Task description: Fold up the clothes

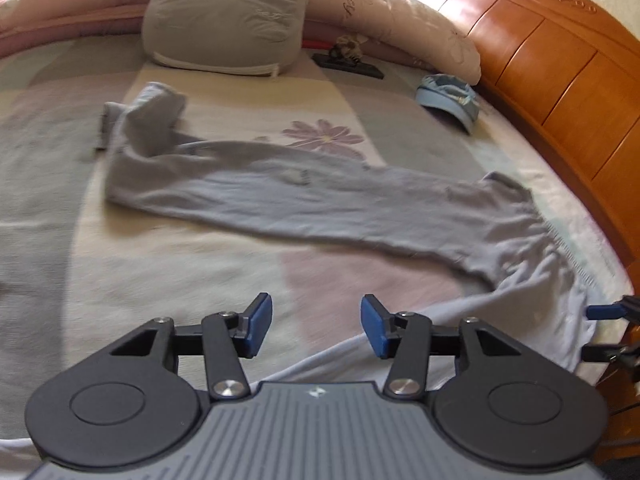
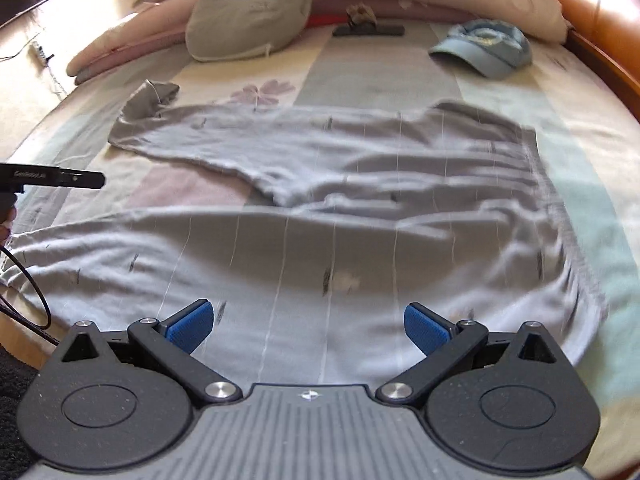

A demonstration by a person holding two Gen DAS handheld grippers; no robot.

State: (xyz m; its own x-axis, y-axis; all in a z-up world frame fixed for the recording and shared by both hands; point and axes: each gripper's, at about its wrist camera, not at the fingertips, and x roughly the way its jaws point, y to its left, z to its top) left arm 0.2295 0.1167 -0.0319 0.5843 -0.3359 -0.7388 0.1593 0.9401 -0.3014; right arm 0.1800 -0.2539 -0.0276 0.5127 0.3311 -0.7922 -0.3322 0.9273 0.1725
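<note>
At the bottom of the left wrist view is the left gripper (image 1: pixel 316 326). Its two blue pads are apart with nothing between them, so the jaws are open. It hangs over the bed sheet (image 1: pixel 180 264), close to the near edge of the grey pants (image 1: pixel 304 196).

At the bottom of the right wrist view is the right gripper (image 2: pixel 307 326). Its blue pads are spread wide and hold nothing. It sits right above the near leg of the grey pants (image 2: pixel 300 248).

The pants lie spread out on the bed sheet (image 2: pixel 592 184) across the middle of both pictures. One leg is near and one leg is farther back, and the waist is on the right side. The far leg ends at the upper left of the right wrist view, where the cuff is bunched up.

At the left edge of the right wrist view the black tip of the left gripper (image 2: pixel 60 178) pokes in. In the left wrist view, the right gripper (image 1: pixel 612 330) shows at the right edge — only a bit of it.

Farther back, a blue cap (image 2: pixel 482 50) rests on the sheet at the upper right. A grey cushion (image 2: pixel 248 16) leans at the top — it has a face drawn on it. Beside it lies a flat black thing (image 2: pixel 368 31); I cannot tell what it is. Long pink pillows (image 1: pixel 404 20) run along the back. A brown wooden bed frame (image 1: pixel 560 64) curves down the right side.
</note>
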